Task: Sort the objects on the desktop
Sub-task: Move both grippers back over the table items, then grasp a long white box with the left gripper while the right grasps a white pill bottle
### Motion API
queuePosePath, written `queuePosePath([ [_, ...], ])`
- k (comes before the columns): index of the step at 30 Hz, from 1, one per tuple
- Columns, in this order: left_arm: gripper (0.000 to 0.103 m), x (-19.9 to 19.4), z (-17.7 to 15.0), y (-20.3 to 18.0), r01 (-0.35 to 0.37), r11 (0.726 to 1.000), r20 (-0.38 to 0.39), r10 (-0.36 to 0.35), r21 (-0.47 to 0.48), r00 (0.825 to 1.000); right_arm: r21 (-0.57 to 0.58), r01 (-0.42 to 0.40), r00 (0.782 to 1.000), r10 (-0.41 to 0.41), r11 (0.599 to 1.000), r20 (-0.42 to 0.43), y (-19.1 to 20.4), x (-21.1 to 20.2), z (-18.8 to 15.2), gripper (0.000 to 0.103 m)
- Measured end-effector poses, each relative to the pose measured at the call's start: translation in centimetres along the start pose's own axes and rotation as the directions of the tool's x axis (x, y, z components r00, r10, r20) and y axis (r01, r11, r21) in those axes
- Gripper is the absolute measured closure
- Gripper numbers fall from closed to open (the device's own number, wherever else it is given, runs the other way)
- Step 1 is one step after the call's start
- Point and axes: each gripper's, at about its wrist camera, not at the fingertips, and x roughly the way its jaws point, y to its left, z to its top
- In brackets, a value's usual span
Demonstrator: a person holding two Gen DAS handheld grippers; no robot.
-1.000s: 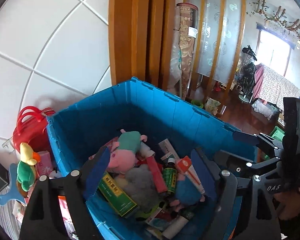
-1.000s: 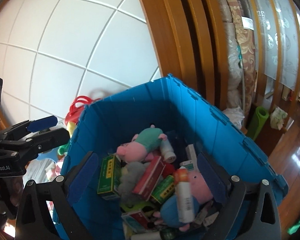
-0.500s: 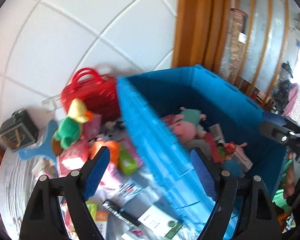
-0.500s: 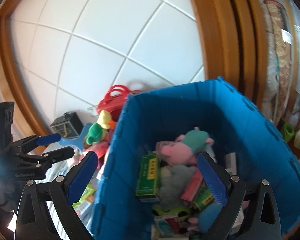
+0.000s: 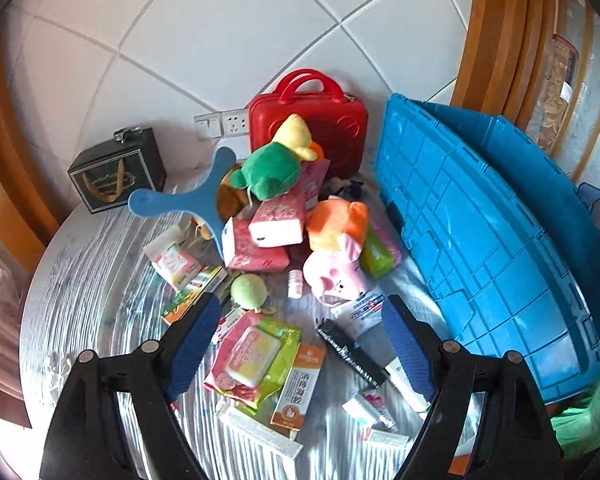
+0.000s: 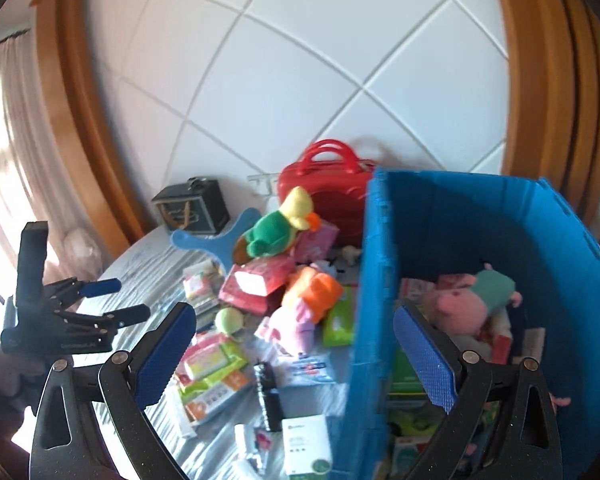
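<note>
A pile of loose objects lies on the round table: a green duck plush, pink tissue packs, an orange and pink pig plush, a green ball, a wet-wipes pack and an orange box. The blue crate stands to the right; the right wrist view shows it holding a pink pig plush and boxes. My left gripper is open and empty above the wipes. My right gripper is open and empty over the crate's near wall.
A red case and a dark gift box stand against the tiled wall. A blue X-shaped piece leans on the pile. A black tube and white tubes lie near the crate. The left gripper shows in the right wrist view.
Both grippers have swung left from above the crate's inside toward the table pile. The left now faces the loose objects; the right straddles the crate's wall. Both stay open.
</note>
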Motion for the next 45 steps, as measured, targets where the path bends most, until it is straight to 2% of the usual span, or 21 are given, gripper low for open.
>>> queuePosePath([
  [4, 0.021, 1.8, -3.2, 2.9, -0.017, 1.000, -0.068, 0.017, 0.003, 0.998, -0.091, -0.016, 0.998, 0.011, 0.996, -0.064, 4.6, 2.9, -1.9, 0.002],
  [6, 0.021, 3.0, -4.9, 3.9, -0.001, 1.000, -0.110, 0.000, -0.005, 0.994, -0.133, -0.011, 0.995, -0.002, 0.991, -0.099, 6.3, 4.3, -3.7, 0.002],
  [10, 0.021, 5.6, -8.4, 5.1, 0.014, 1.000, -0.192, -0.012, 0.012, 0.981, -0.145, -0.012, 0.977, -0.019, 0.989, -0.211, 8.2, 7.8, -8.2, 0.002],
  [16, 0.021, 10.0, -13.4, 6.5, 0.059, 0.998, -0.328, -0.052, 0.011, 0.943, -0.103, 0.017, 0.937, -0.052, 0.994, -0.346, 8.3, 12.4, -14.4, 0.002],
  [19, 0.021, 12.6, -15.9, 7.3, 0.058, 0.998, -0.389, -0.058, -0.010, 0.920, -0.100, 0.023, 0.908, -0.063, 0.995, -0.413, 8.7, 15.5, -17.7, 0.004],
  [21, 0.023, 14.1, -17.3, 7.6, 0.038, 0.999, -0.415, -0.034, 0.004, 0.909, -0.094, 0.030, 0.893, -0.069, 0.995, -0.445, 8.9, 17.3, -19.7, 0.007],
  [22, 0.028, 14.8, -18.0, 7.7, 0.030, 1.000, -0.429, -0.025, 0.005, 0.903, -0.088, 0.036, 0.880, -0.073, 0.995, -0.469, 8.9, 18.2, -20.7, 0.014],
  [23, 0.030, 15.7, -18.6, 8.0, 0.027, 1.000, -0.451, -0.029, -0.010, 0.892, -0.072, 0.038, 0.868, -0.068, 0.997, -0.491, 8.9, 19.2, -21.7, 0.024],
  [25, 0.038, 16.8, -19.6, 8.2, 0.043, 0.997, -0.486, -0.065, -0.056, 0.872, -0.057, 0.056, 0.848, -0.078, 0.997, -0.524, 8.7, 20.8, -23.6, 0.034],
  [28, 0.039, 17.3, -20.1, 8.1, 0.076, 0.990, -0.503, -0.126, -0.119, 0.855, -0.053, 0.054, 0.828, -0.074, 0.997, -0.555, 8.8, 22.2, -25.2, 0.035],
  [30, 0.039, 17.5, -20.2, 7.9, 0.061, 0.989, -0.510, -0.123, -0.136, 0.852, -0.060, 0.046, 0.825, -0.072, 0.997, -0.561, 9.0, 22.6, -25.7, 0.036],
  [33, 0.039, 18.5, -20.7, 8.4, 0.018, 0.982, -0.536, -0.118, -0.189, 0.836, -0.075, 0.026, 0.824, -0.064, 0.997, -0.563, 9.3, 23.0, -26.0, 0.040],
  [35, 0.039, 19.4, -21.2, 8.8, -0.003, 0.974, -0.557, -0.128, -0.227, 0.821, -0.087, 0.016, 0.814, -0.064, 0.996, -0.578, 9.4, 23.6, -26.4, 0.046],
  [36, 0.038, 19.7, -21.2, 8.8, 0.002, 0.970, -0.551, -0.141, -0.245, 0.823, -0.085, 0.014, 0.808, -0.061, 0.996, -0.586, 9.4, 23.7, -26.6, 0.048],
  [40, 0.038, 20.7, -20.4, 8.2, -0.032, 0.976, -0.547, -0.093, -0.216, 0.832, -0.082, 0.003, 0.794, -0.052, 0.997, -0.606, 9.1, 24.4, -27.3, 0.056],
  [41, 0.038, 21.2, -20.5, 8.0, -0.055, 0.980, -0.565, -0.064, -0.191, 0.822, -0.083, 0.000, 0.790, -0.050, 0.997, -0.611, 9.0, 24.6, -27.4, 0.058],
  [43, 0.038, 21.4, -20.3, 7.4, -0.076, 0.987, -0.565, -0.017, -0.140, 0.825, -0.080, -0.003, 0.783, -0.047, 0.997, -0.621, 8.8, 24.9, -27.7, 0.059],
  [45, 0.039, 21.4, -20.3, 7.2, -0.079, 0.990, -0.564, 0.000, -0.116, 0.826, -0.088, -0.012, 0.788, -0.045, 0.996, -0.613, 8.9, 24.8, -27.6, 0.060],
])
